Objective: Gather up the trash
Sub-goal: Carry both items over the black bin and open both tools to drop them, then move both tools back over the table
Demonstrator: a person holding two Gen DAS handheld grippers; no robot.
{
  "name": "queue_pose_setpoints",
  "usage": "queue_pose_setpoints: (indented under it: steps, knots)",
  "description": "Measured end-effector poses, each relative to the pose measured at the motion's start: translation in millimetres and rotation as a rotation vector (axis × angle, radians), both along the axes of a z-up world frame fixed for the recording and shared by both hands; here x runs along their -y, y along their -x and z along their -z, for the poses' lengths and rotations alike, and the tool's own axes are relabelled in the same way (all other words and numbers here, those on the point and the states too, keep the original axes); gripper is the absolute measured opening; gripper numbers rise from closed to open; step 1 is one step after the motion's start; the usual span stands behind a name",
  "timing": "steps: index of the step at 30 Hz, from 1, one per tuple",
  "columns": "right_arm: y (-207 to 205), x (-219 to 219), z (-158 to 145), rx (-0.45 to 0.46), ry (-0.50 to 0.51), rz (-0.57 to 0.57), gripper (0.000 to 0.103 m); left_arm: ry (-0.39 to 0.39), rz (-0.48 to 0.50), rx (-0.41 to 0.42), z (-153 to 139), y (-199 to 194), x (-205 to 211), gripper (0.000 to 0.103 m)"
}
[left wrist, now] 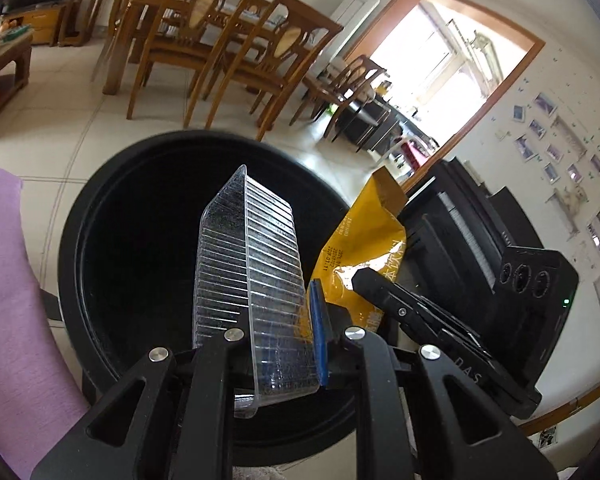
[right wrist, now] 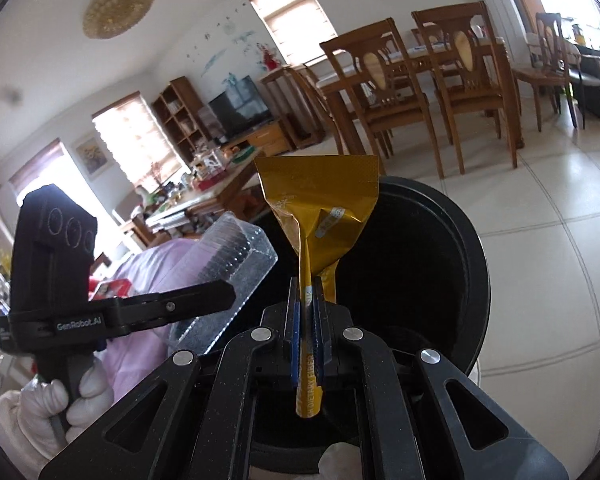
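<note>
My left gripper [left wrist: 284,312] is shut on a clear ribbed plastic tray [left wrist: 248,264], which sticks up over the mouth of a round black bin [left wrist: 72,248]. My right gripper [right wrist: 306,300] is shut on a yellow foil wrapper [right wrist: 320,200], pinched flat between its blue pads and held above the same black bin [right wrist: 472,264]. In the left wrist view the yellow wrapper [left wrist: 360,248] and the right gripper holding it show at the right of the tray. In the right wrist view the clear tray [right wrist: 236,256] and the left gripper [right wrist: 220,296] show at the left, gripped by a white-gloved hand [right wrist: 72,396].
Wooden dining chairs [left wrist: 204,48] and a table stand on the tiled floor [right wrist: 548,264] beyond the bin. A pink cloth [left wrist: 8,280] lies at the left. A cluttered coffee table [right wrist: 204,196] and a TV stand are farther back. A black piano [left wrist: 472,216] stands by the wall.
</note>
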State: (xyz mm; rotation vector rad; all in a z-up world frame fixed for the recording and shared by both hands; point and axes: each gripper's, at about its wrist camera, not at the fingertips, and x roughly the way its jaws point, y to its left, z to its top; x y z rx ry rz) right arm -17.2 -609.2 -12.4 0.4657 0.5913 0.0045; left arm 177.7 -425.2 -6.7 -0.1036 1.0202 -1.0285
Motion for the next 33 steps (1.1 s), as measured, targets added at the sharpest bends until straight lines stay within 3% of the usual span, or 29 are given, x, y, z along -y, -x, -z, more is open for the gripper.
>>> queue_pose_setpoints:
  steps: [11,17,19,20,21,22,28,33]
  knots:
    - [-5.5,-41.8,19.8,-0.019,0.016,-0.006,0.006,-0.122,-0.011,-0.001,19.9,6.3,3.8,0.019]
    - [-5.6,-47.7,23.8,-0.023,0.025,0.001,0.01,-0.149,-0.008,0.032,14.9,19.7,-1.9,0.027]
    - [-4.5,-49.1,24.8,-0.017,0.027,0.002,0.029,-0.152,-0.033,0.057,9.6,28.6,-14.4,0.07]
    - [-3.6,-50.5,25.1,-0.012,0.031,0.007,0.035,-0.141,-0.05,0.077,6.3,31.2,-20.4,0.077]
    - [-3.0,-51.5,24.3,-0.008,0.033,0.015,0.049,-0.125,-0.067,0.105,0.7,34.3,-27.9,0.079]
    - [-1.6,-53.3,21.0,0.004,0.03,0.024,0.057,-0.118,-0.075,0.129,-5.5,38.0,-35.8,0.079]
    - [7.2,-70.5,5.9,0.049,0.041,0.027,0.059,-0.079,-0.118,0.179,-29.5,61.0,-80.5,0.08]
    - [12.7,-107.5,-11.7,0.115,0.059,-0.003,0.079,-0.056,-0.191,0.266,-56.1,83.3,-135.0,0.088]
